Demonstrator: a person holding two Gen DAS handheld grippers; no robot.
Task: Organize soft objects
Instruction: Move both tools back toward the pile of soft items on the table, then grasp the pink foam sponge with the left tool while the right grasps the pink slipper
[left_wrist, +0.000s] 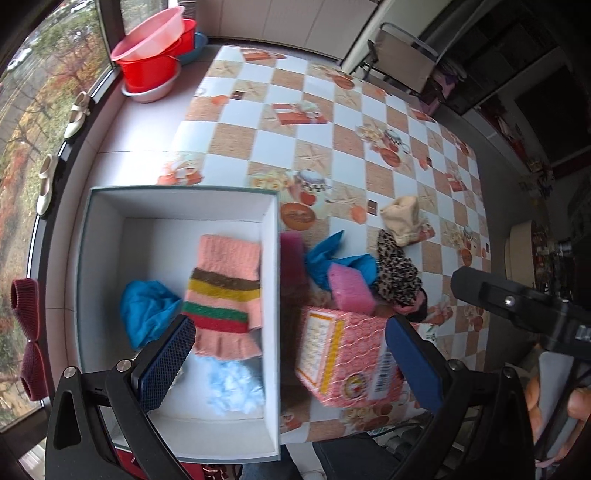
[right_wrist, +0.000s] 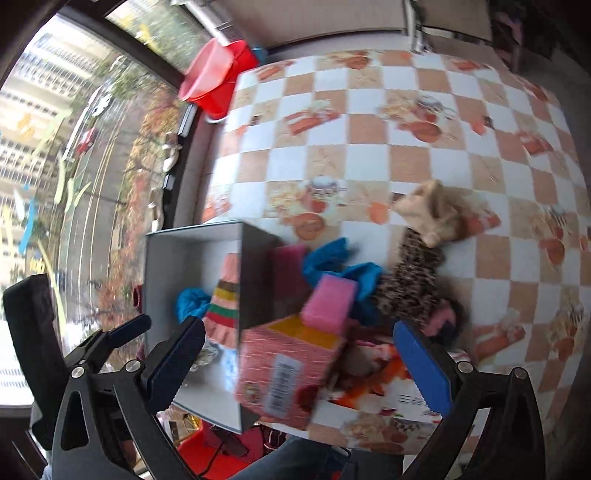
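Note:
A white open box sits at the table's near left corner. Inside lie a pink striped knit mitten, a blue crumpled cloth and a pale blue fluffy piece. Right of the box lie a pink patterned carton, a pink sponge, a blue bag, a leopard-print cloth and a beige sock. My left gripper hovers open over the box's right wall. My right gripper is open above the carton.
Red and pink basins are stacked on the sill at the far left. White shoes and dark red knit shoes rest along the window ledge. The checkered tablecloth spreads beyond. A chair stands behind the table.

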